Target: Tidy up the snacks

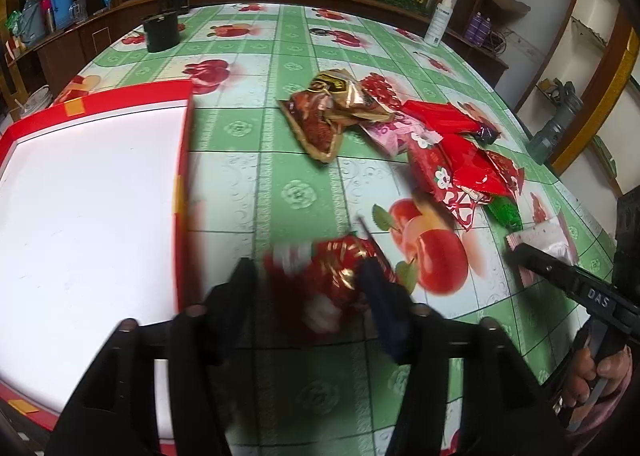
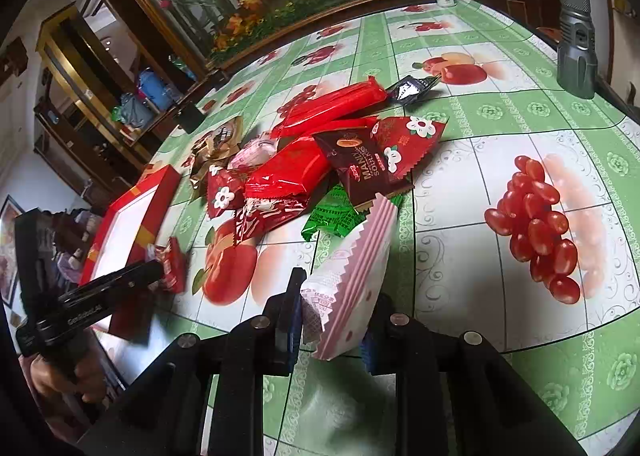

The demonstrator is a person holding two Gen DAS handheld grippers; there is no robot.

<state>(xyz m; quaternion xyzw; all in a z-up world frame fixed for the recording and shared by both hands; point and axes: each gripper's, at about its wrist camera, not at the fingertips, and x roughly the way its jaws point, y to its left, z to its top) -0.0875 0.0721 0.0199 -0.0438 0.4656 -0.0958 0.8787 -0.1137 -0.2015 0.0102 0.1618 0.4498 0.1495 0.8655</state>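
Left tongs (image 1: 316, 288): closed on a red-and-gold snack packet (image 1: 332, 276), blurred, held just above the desk (image 1: 256, 184) beside the right wall of the red box.
Right tongs (image 2: 336, 308): closed on a pink-and-white packet (image 2: 352, 276), which stands tilted on edge between the fingers, serrated end toward the pile.
Red box (image 1: 92, 192): open, white inside, at the desk's left edge; nothing visible in it.
Snack pile (image 1: 404, 136): mid-desk toward the right edge; red wrappers overlapping, a brown packet (image 2: 366, 170) on top, a green packet (image 2: 332, 216) partly under it, a gold-brown pack (image 1: 320, 120) on the box side.
Small dark sachet (image 2: 412, 88): just beyond the pile, touching a long red wrapper.
Far edge: black cup (image 1: 161, 32), white spray bottle (image 1: 439, 20).
Right edge: grey flashlight (image 2: 574, 20), standing upright.
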